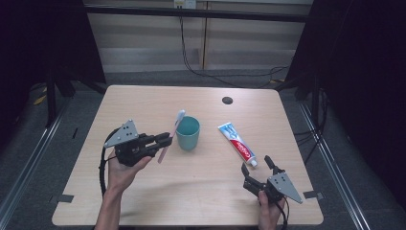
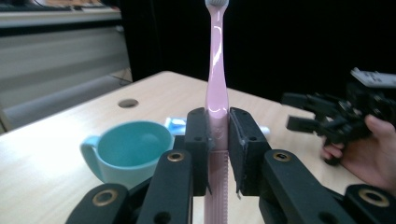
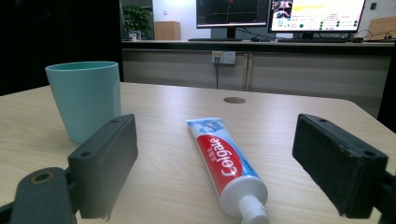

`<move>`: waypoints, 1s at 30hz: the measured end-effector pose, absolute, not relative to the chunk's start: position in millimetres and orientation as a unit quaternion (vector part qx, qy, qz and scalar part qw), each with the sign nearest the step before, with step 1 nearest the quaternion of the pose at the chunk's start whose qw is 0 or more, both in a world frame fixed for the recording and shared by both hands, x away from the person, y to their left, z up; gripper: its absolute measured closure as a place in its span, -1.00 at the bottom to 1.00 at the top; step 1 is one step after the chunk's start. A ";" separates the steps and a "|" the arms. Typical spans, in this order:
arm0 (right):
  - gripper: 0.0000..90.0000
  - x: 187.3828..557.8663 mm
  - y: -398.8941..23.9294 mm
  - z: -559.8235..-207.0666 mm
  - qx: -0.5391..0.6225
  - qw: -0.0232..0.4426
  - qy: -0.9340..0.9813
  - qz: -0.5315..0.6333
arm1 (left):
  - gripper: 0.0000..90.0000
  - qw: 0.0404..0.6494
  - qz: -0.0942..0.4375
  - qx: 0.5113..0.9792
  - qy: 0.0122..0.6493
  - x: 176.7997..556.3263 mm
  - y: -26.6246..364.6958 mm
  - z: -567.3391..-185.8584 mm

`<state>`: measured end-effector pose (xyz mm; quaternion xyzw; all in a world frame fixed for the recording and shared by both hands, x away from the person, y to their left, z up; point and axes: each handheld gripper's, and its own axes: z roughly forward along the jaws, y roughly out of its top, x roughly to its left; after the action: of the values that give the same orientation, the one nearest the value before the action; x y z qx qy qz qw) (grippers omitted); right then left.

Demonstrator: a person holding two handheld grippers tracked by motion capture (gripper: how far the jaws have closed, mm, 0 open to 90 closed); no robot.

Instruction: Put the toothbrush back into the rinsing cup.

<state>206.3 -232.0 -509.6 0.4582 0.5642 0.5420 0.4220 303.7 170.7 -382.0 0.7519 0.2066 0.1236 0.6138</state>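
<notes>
A pink toothbrush [image 2: 217, 88] stands upright between the pads of my left gripper [image 2: 218, 149], which is shut on its handle. In the high view that gripper [image 1: 166, 139] holds the toothbrush [image 1: 171, 134] just left of a teal cup [image 1: 187, 133], with the white brush head over the cup's left rim. A toothpaste tube [image 1: 237, 143] lies flat to the right of the cup, cap toward me. My right gripper [image 1: 256, 163] stands open just short of the cap, and the tube [image 3: 225, 163] lies between and beyond its jaws, untouched.
A dark round hole [image 1: 227, 100] sits in the tabletop at the back. The wooden table [image 1: 191, 191] ends close behind both hands. In the left gripper view the other hand and its gripper [image 2: 336, 121] show at the right.
</notes>
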 end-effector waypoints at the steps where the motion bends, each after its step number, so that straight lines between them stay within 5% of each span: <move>1: -0.70 206.3 -232.0 -509.6 0.458 0.422 0.564 0.542 | 0.75 0.617 0.128 0.749 0.208 304.4 171.3 -381.0; 30: -0.70 206.1 -232.1 -509.7 0.458 0.422 0.564 0.543 | 0.75 0.648 0.170 0.708 0.224 334.0 161.5 -365.6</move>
<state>206.1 -232.1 -509.7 0.4578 0.5635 0.5426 0.4225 334.0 161.5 -365.6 0.7082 0.2236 0.1702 0.6477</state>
